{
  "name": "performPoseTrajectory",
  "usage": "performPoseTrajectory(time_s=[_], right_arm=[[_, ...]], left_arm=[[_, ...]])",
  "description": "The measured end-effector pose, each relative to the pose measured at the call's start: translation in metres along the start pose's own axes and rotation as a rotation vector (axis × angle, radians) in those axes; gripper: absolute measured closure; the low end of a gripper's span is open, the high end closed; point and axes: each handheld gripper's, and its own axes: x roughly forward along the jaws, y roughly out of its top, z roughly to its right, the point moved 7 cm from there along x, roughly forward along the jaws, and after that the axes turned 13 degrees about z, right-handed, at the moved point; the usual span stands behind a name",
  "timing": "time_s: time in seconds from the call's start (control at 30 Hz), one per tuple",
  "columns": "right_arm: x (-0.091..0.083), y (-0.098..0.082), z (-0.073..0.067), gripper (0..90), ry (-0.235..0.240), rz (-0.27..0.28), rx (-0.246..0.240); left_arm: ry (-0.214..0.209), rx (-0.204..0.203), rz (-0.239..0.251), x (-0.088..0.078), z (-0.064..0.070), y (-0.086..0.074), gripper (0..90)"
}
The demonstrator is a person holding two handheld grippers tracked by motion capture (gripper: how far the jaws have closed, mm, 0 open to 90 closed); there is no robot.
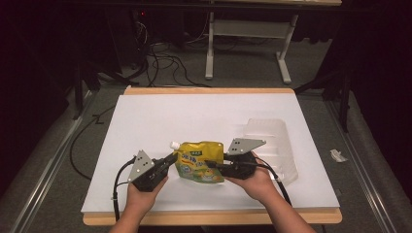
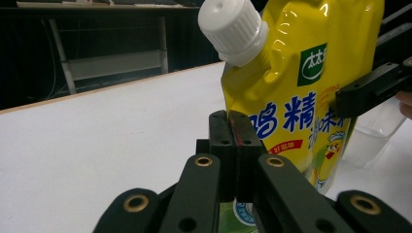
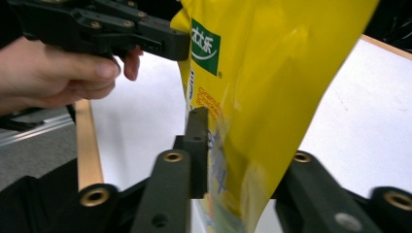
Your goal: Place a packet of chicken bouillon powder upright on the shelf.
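Left gripper (image 1: 171,159) clamping the yellow pouch (image 1: 200,161) at its edge below the white cap (image 1: 174,144), keeping it upright above the surface (image 1: 160,121); right gripper (image 1: 210,164) pinching the opposite side, probably steadying it; clear tray (image 1: 274,141) sitting just beside

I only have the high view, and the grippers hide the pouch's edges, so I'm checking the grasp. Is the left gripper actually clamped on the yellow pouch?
Observer: Yes. In the left gripper view, the left gripper has its fingers shut together on the side edge of the pouch, below the white cap.
Operator: And the right one?
Observer: In the right gripper view, the pouch passes between the fingers of the right gripper. One finger lies against the printed face. The other is hidden behind the pouch, so I cannot confirm a squeeze.
Operator: Is the cap on?
Observer: Yes, a ribbed cap sits on the spout.
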Motion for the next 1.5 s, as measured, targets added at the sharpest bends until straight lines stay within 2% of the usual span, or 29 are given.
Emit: performPoseTrajectory(time_s=[0.1, 0.13, 0.23, 0.27, 0.3, 0.33, 0.57, 0.7, 0.73, 0.8, 0.87, 0.9, 0.93, 1.03, 1.13, 1.17, 1.2, 1.33, 1.4, 1.5], right_arm=[[0.003, -0.002, -0.003, 83.0, 0.003, -0.011, 0.001], [0.004, -0.002, -0.005, 86.5, 0.018, -0.003, 0.015], [0.004, -0.001, -0.007, 88.2, 0.020, 0.001, 0.014], [0.005, -0.002, -0.007, 89.3, 0.024, 0.013, 0.030], [0.005, -0.002, -0.007, 89.3, 0.024, 0.013, 0.030], [0.004, -0.002, -0.008, 90.0, 0.016, 0.019, 0.039], [0.004, -0.003, -0.004, 90.0, -0.007, 0.049, 0.085], [0.001, -0.002, -0.004, 90.0, -0.007, 0.062, 0.091], [-0.002, 0.000, -0.004, 90.0, -0.011, 0.077, 0.080], [-0.005, 0.001, -0.003, 90.0, -0.013, 0.086, 0.077], [-0.011, 0.006, -0.003, 90.0, -0.007, 0.123, 0.083], [-0.011, 0.006, -0.003, 90.0, -0.007, 0.123, 0.083], [-0.013, 0.008, -0.003, 90.0, -0.004, 0.130, 0.066], [-0.017, 0.012, -0.004, 90.0, -0.002, 0.143, 0.047], [-0.019, 0.014, -0.007, 90.0, 0.011, 0.155, 0.047], [-0.019, 0.014, -0.007, 90.0, 0.011, 0.155, 0.047], [-0.019, 0.014, -0.009, 90.0, 0.017, 0.155, 0.034], [-0.020, 0.015, -0.010, 90.0, 0.027, 0.162, 0.041], [-0.021, 0.016, -0.010, 90.0, 0.030, 0.169, 0.049], [-0.025, 0.018, -0.008, 90.0, 0.029, 0.182, 0.053]], left_arm=[[0.006, -0.004, 0.000, -0.001, 0.000, 0.000, 88.7], [0.015, -0.004, -0.001, -0.003, -0.001, 0.000, 86.8], [0.027, -0.006, -0.007, -0.005, -0.002, 0.001, 83.3], [0.044, 0.002, -0.011, -0.007, -0.002, 0.001, 77.1], [0.044, 0.002, -0.011, -0.007, -0.002, 0.001, 71.6], [0.058, 0.008, -0.029, -0.009, -0.003, 0.000, 67.4], [0.101, 0.009, -0.059, -0.018, -0.002, -0.005, 48.6], [0.137, -0.007, -0.073, -0.021, -0.005, -0.008, 44.3], [0.155, -0.009, -0.083, -0.021, -0.007, -0.009, 41.9], [0.161, -0.015, -0.087, -0.020, -0.007, -0.010, 40.5], [0.189, -0.028, -0.125, -0.024, -0.009, -0.012, 36.5], [0.189, -0.028, -0.125, -0.024, -0.009, -0.012, 35.7], [0.210, -0.047, -0.133, -0.029, -0.009, -0.014, 35.3], [0.229, -0.048, -0.148, -0.034, -0.010, -0.017, 34.7], [0.250, -0.071, -0.141, -0.038, -0.014, -0.017, 33.1], [0.256, -0.067, -0.135, -0.039, -0.017, -0.015, 33.1], [0.268, -0.043, -0.132, -0.041, -0.022, -0.014, 31.4], [0.271, -0.031, -0.154, -0.046, -0.030, -0.020, 28.4], [0.268, -0.040, -0.159, -0.047, -0.032, -0.021, 26.6], [0.259, -0.031, -0.161, -0.046, -0.032, -0.021, 24.1]])
